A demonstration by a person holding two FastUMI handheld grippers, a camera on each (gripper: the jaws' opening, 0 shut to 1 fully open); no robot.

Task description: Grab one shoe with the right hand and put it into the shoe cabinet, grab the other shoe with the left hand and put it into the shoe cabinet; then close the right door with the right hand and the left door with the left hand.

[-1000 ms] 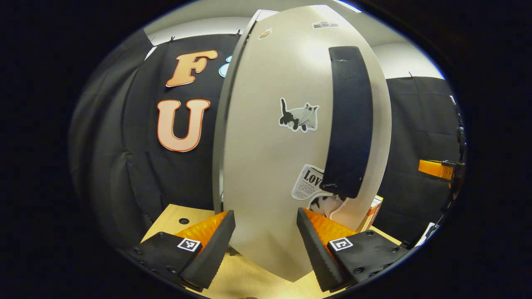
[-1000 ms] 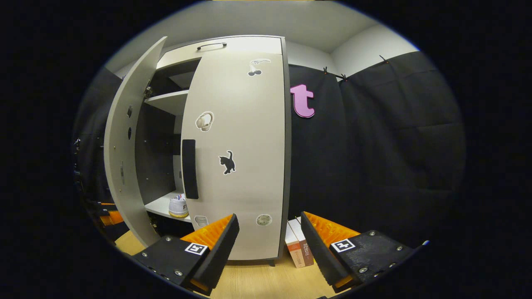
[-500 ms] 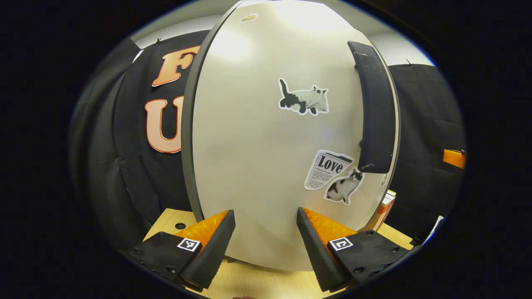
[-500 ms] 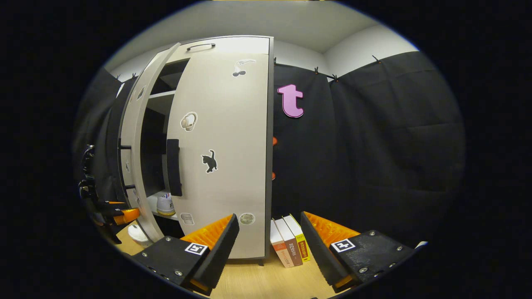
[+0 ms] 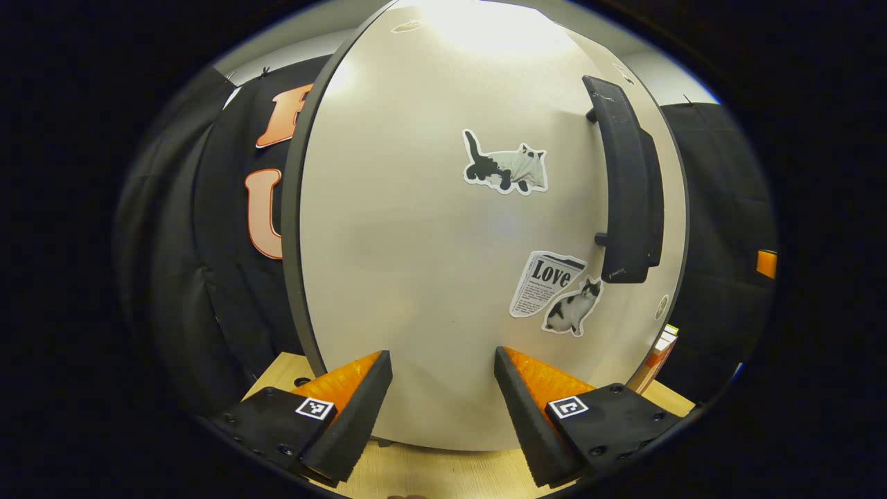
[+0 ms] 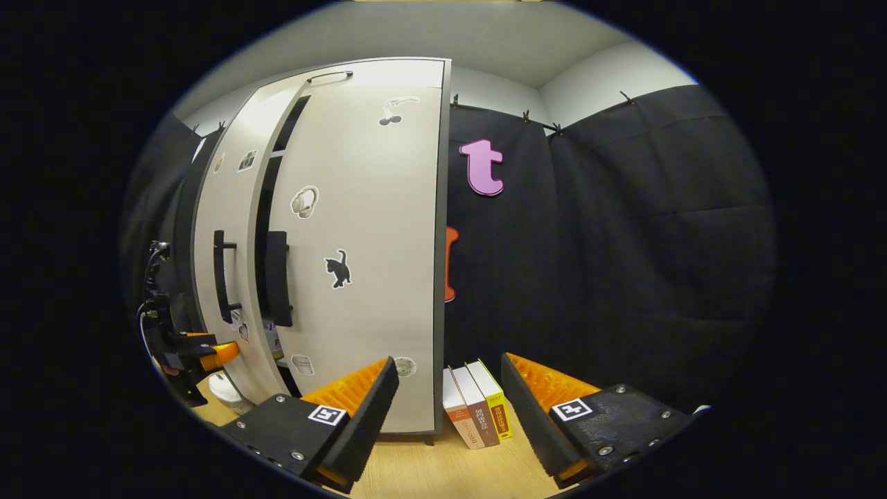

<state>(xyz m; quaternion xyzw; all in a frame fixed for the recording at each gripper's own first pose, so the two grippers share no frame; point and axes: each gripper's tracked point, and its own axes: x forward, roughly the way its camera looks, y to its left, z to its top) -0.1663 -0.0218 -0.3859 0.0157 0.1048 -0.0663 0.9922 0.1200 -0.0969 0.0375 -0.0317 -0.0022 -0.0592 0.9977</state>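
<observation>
In the left gripper view the pale left door of the shoe cabinet stands close in front, with cat stickers and a black handle. My left gripper is open, its fingertips close to or against the door's lower face. In the right gripper view the right door lies flat against the cabinet. The left door stands nearly shut, leaving a narrow dark gap. The left gripper is low at that door. My right gripper is open and empty, back from the cabinet.
Three books stand upright on the wooden table just right of the cabinet. A small white round object sits on the table below the left gripper. Black cloth walls close in behind and to the right.
The left door has swung from wide open to nearly shut, with my left gripper following it. The shelf and white shoe inside are now hidden. The right gripper has barely moved.
</observation>
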